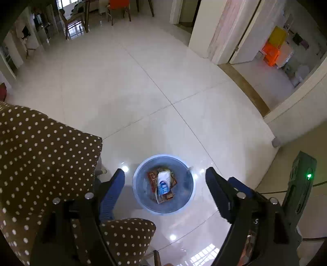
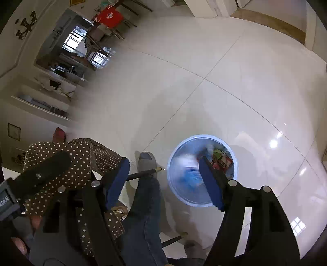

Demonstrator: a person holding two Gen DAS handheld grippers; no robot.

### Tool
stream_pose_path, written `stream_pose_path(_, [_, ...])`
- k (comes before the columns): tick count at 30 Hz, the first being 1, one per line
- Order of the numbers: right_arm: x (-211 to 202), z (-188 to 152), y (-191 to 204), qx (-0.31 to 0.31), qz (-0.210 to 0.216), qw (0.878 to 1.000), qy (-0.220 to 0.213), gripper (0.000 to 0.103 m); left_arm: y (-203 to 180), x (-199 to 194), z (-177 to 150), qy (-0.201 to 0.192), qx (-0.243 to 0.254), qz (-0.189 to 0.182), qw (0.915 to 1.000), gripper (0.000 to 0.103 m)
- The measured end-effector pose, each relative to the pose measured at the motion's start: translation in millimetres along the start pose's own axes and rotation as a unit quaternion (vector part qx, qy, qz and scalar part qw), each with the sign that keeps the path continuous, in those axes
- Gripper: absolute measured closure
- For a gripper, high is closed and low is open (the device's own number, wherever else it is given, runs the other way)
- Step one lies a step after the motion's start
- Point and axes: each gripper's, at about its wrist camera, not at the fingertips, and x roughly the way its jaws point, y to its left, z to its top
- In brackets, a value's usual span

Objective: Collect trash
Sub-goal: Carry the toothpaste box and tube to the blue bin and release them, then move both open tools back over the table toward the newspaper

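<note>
A round pale-blue trash bin point(image 1: 139, 192) stands on the white tiled floor, straight below my left gripper point(image 1: 164, 175), which is open and empty high above it. Inside lie a white and blue packet point(image 1: 163, 181) and a red-brown wrapper point(image 1: 152, 176). In the right wrist view the bin point(image 2: 173, 180) sits below my right gripper point(image 2: 163, 165), also open and empty. A blurred white and blue packet point(image 2: 189, 171) and red and green wrappers point(image 2: 221, 158) show in it.
A brown polka-dot cushion point(image 1: 40, 147) fills the left, also in the right wrist view point(image 2: 81, 151). The person's jeans leg point(image 2: 145, 204) and grey slipper point(image 2: 146, 160) are beside the bin. A doorway point(image 1: 271, 61) opens at the right. Chairs point(image 1: 118, 8) stand far back.
</note>
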Motion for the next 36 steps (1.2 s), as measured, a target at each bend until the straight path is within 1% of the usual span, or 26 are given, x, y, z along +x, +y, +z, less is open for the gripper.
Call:
stream_pose_path(1, [-3, 0, -1, 0.002, -0.001, 1.000, -0.005, 0.012, 3, -7, -5, -0.005, -0.003, 0.001, 1.0000, 0.020])
stream_pose_path(3, [-11, -3, -2, 0.005, -0.006, 1.000, -0.013, 0.007, 5, -19, -8, -0.019, -0.009, 0.004, 0.9998, 0.017])
stream_pose_path(4, [-16, -4, -2, 0.007, -0.011, 1.000, -0.017, 0.006, 7, -26, -11, -0.025, -0.011, 0.003, 0.9996, 0.016])
stream_pose_path(7, [-27, -9, 1, 0.006, -0.022, 0.999, -0.027, 0.006, 11, -47, -21, -0.040, -0.015, 0.000, 0.9991, 0.015])
stream_pose_path(10, [-40, -7, 11, -0.001, -0.022, 0.999, -0.039, 0.006, 10, -68, -29, -0.059, -0.013, -0.008, 0.9981, 0.015])
stream_pose_path(12, [-51, -12, 18, -0.009, -0.020, 0.999, -0.048, 0.006, 13, -84, -37, -0.073, -0.015, -0.014, 0.9971, 0.014])
stream_pose_path(20, [-89, -18, 55, -0.040, -0.012, 0.996, -0.081, 0.006, 33, -155, -62, -0.140, -0.023, -0.031, 0.9894, 0.013])
stream_pose_path(27, [-122, -32, 112, -0.085, 0.008, 0.990, -0.112, 0.006, 56, -213, -86, -0.192, -0.032, -0.039, 0.9800, 0.012])
stream_pose_path(33, [-141, -46, 166, -0.135, 0.025, 0.983, -0.124, 0.006, 86, -257, -114, -0.240, -0.044, -0.034, 0.9693, 0.012])
stream_pose_path(36, [-144, -57, 192, -0.160, 0.035, 0.978, -0.128, 0.006, 107, -275, -128, -0.259, -0.053, -0.023, 0.9641, 0.012])
